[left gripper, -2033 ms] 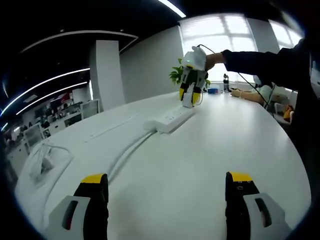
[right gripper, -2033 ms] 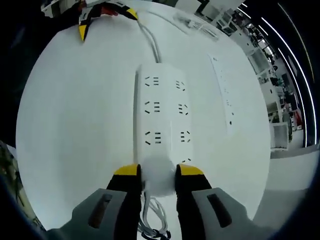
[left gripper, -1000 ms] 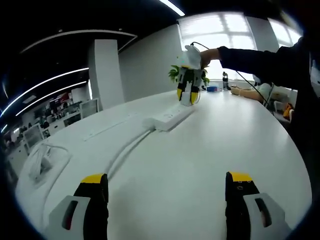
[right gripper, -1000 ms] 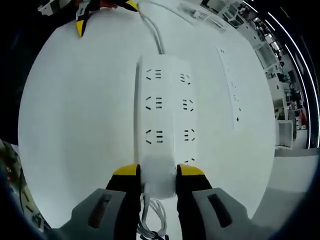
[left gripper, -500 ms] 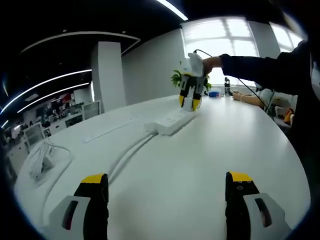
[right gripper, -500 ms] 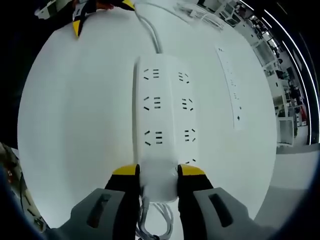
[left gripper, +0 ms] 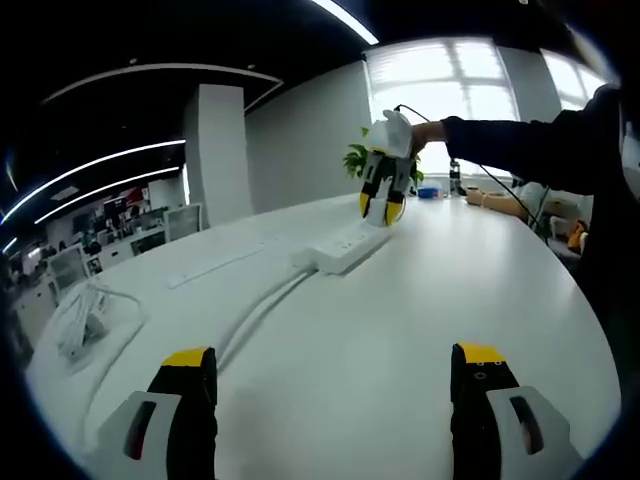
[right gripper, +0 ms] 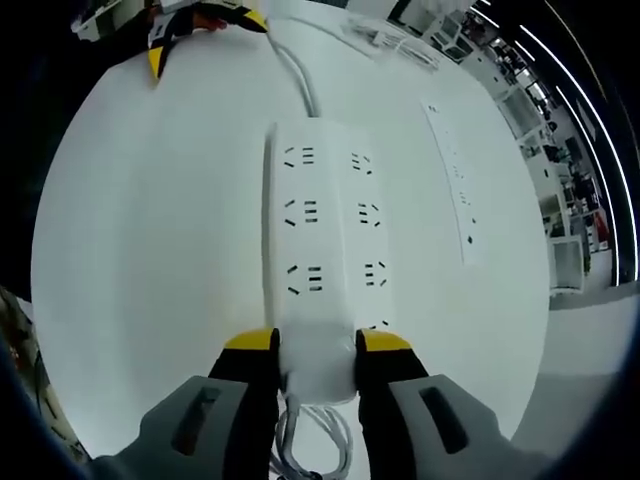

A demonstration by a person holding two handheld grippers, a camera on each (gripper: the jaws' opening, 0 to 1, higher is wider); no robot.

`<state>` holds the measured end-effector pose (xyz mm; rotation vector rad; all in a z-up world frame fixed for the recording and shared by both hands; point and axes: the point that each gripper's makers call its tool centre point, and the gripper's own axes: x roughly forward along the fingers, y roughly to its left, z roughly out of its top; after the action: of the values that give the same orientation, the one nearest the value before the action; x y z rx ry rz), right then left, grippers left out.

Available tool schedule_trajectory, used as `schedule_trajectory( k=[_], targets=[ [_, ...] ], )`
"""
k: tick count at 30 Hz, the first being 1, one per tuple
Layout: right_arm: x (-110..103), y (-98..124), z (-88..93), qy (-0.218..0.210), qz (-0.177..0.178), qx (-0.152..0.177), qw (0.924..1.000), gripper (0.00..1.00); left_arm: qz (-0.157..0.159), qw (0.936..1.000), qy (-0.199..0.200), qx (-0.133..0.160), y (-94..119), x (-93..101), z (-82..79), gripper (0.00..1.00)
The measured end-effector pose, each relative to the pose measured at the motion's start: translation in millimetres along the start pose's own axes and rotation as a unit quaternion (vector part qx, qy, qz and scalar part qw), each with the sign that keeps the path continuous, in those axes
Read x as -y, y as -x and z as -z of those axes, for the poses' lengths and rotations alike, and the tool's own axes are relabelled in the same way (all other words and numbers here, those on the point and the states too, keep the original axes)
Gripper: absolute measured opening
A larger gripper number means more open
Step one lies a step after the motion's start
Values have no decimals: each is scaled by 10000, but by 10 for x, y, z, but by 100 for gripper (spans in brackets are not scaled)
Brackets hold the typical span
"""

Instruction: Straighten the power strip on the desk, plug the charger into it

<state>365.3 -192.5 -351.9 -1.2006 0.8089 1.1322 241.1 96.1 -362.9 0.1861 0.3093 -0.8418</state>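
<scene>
Left gripper view. Left gripper point(left gripper: 328, 415): two yellow-tipped jaws spread wide, nothing between them, low over the white desk point(left gripper: 400, 320). Power strip point(left gripper: 345, 246): white, lying flat well ahead, its cable point(left gripper: 250, 318) running back toward the camera. Right gripper point(left gripper: 384, 190): held by a dark-sleeved arm point(left gripper: 520, 145), poised upright at the strip's far end, a white block between its jaws (whether it touches the strip cannot be told). Second strip point(left gripper: 215, 264): flat, left of the first. Coiled white cable point(left gripper: 85, 318): at the desk's left edge. Potted plant point(left gripper: 355, 158): behind the right gripper.

Right gripper view. Right gripper point(right gripper: 317, 342): jaws pressed against a white charger point(right gripper: 317, 362), its cord point(right gripper: 318, 445) looped below. The charger sits over the near end of the power strip point(right gripper: 325, 225) (six sockets visible beyond it, in two rows). The strip's cable point(right gripper: 298, 85) leads away toward the left gripper point(right gripper: 160, 30) at the top. Second strip point(right gripper: 452, 180): to the right, apart.
</scene>
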Motion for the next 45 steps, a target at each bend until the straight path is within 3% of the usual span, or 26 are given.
schedule_trajectory(
  k=[5, 12, 25, 34, 38, 45],
  targets=[
    [-48, -39, 21, 9, -78, 14, 10000, 39, 51, 10000, -6, 28, -23, 33, -12, 99],
    [-33, -25, 10, 99, 25, 118, 9999, 43, 68, 10000, -24, -12, -36, 37, 8, 99],
    [31, 62, -72, -243, 248, 584, 9977, 53, 60, 10000, -8, -63, -46, 31, 38, 99],
    [88, 173, -138, -628, 632, 1130, 9896, 59, 39, 10000, -15, -72, -51, 29, 41, 99],
    [76, 191, -125, -707, 720, 1198, 9877, 58, 34, 10000, -21, -47, -47, 28, 27, 99],
    [135, 263, -163, -1123, 1141, 1586, 9743, 60, 36, 10000, -26, -63, -56, 23, 26, 99]
  ],
)
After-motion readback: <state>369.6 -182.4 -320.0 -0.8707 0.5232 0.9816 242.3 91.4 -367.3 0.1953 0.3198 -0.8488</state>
